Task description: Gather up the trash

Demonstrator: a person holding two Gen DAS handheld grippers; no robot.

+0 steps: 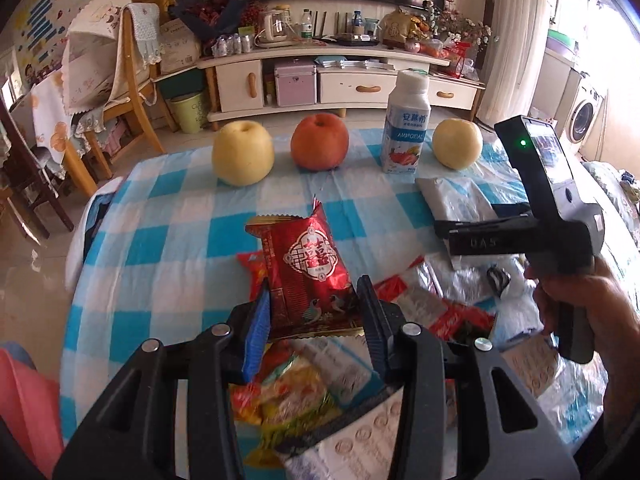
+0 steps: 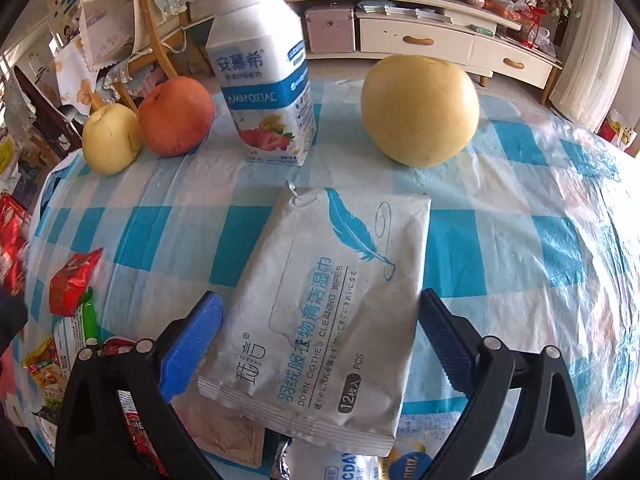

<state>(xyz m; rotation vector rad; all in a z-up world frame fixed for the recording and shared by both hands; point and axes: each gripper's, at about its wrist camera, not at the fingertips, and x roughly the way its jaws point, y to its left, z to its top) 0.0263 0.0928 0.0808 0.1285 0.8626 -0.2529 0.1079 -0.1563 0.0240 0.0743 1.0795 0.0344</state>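
Both grippers are black, with ribbed linkage arms joined by round silver pivot screws behind the fingers. The left gripper [image 1: 316, 308] and the right gripper [image 2: 320, 340] each carry blue ribbed fingertip pads [image 2: 192, 344]. The right one's body bears pale "DAS" lettering, a green light [image 1: 522, 143] and a pistol handle.
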